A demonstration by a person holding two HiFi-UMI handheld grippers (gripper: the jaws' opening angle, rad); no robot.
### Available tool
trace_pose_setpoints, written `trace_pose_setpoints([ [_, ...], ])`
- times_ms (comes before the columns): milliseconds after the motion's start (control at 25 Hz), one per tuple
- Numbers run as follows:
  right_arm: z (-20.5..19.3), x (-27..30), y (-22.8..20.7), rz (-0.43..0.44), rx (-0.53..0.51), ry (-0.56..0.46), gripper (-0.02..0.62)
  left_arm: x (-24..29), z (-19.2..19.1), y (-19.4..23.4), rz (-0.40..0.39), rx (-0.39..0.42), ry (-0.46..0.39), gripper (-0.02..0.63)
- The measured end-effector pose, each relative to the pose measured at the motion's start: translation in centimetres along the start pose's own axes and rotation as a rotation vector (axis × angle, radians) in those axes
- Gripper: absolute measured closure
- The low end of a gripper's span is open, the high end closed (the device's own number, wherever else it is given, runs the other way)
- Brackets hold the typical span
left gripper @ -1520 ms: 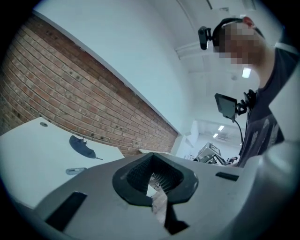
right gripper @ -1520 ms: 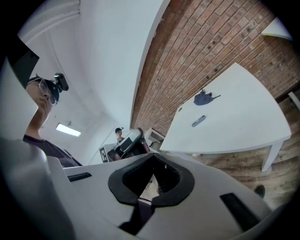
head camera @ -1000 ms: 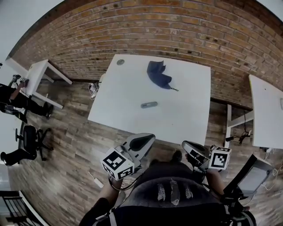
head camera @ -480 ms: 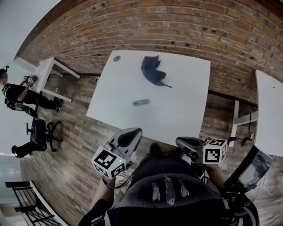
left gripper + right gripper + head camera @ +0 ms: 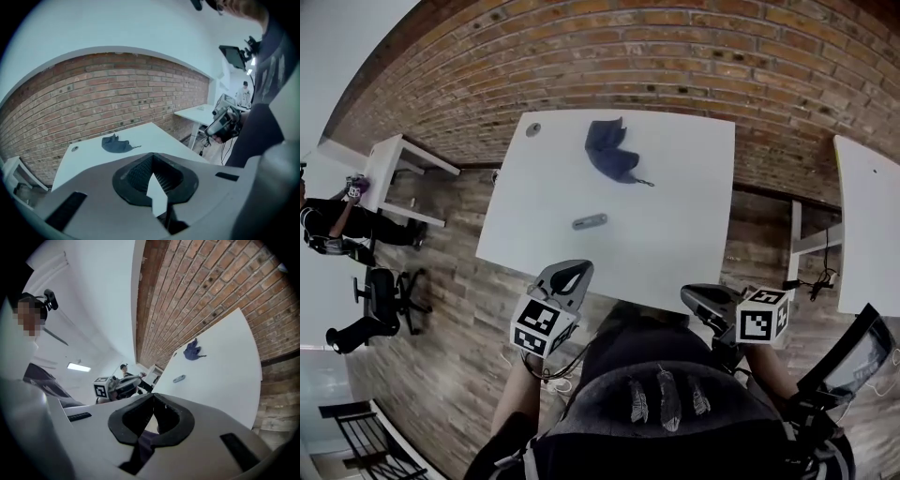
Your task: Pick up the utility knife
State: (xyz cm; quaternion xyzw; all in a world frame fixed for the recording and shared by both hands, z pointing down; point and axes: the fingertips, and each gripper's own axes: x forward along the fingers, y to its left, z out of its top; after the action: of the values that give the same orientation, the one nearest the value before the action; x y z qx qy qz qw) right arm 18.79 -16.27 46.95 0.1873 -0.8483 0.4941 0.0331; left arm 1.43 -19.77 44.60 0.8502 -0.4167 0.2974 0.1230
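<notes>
The grey utility knife [image 5: 590,222] lies flat near the middle of the white table [image 5: 675,244]; in the right gripper view the knife [image 5: 178,378] shows far off. Both grippers hang over the wooden floor, short of the table's near edge and well apart from the knife. My left gripper [image 5: 570,273] is shut and empty, its marker cube below it. My right gripper [image 5: 701,297] is shut and empty too. In the left gripper view my shut left gripper [image 5: 153,159] hides the knife. In the right gripper view my right gripper [image 5: 152,400] is shut too.
A crumpled dark blue cloth [image 5: 609,150] lies at the table's far side, and a small round disc [image 5: 532,129] near its far left corner. Other white tables stand left [image 5: 389,159] and right [image 5: 867,216]. A seated person [image 5: 328,225] and an office chair [image 5: 380,292] are at left.
My left gripper has tipped downward and rolled, its cube now closer to the table edge. The right gripper shifted a little. Both stayed shut. The table sits further left in the head view.
</notes>
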Motion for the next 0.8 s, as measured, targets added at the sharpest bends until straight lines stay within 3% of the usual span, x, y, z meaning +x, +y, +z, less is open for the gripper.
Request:
trace_pose_setpoints([
  [160,0.6,0.6,-0.9,-0.042,0.022,-0.022,0.594,1.3,-2.0,3.2,0.017,0.029,0.040,0.609],
  [360,1.9,3.2,-0.6,-0.097,-0.003,-0.009,0.594,2.7,-3.0,6.2,-0.028,0.025,-0.010,0.609],
  [480,2.4,6.9,-0.1,-0.129,-0.030,0.030,0.594,3.8,-4.5,8.9,-0.048,0.126,0.025,0.607],
  [600,2.4,11.0,0.9,-0.150,-0.072,0.099,0.595,5.4,-5.6,11.5,-0.105,0.195,0.052,0.399],
  [640,2.3,11.9,1.2,-0.157,-0.074,0.127,0.594,6.1,-6.0,11.9,-0.130,0.207,0.058,0.371],
  [800,1.3,15.0,2.2,-0.210,-0.122,0.220,0.594,9.7,-8.4,13.3,-0.207,0.285,0.099,0.365],
])
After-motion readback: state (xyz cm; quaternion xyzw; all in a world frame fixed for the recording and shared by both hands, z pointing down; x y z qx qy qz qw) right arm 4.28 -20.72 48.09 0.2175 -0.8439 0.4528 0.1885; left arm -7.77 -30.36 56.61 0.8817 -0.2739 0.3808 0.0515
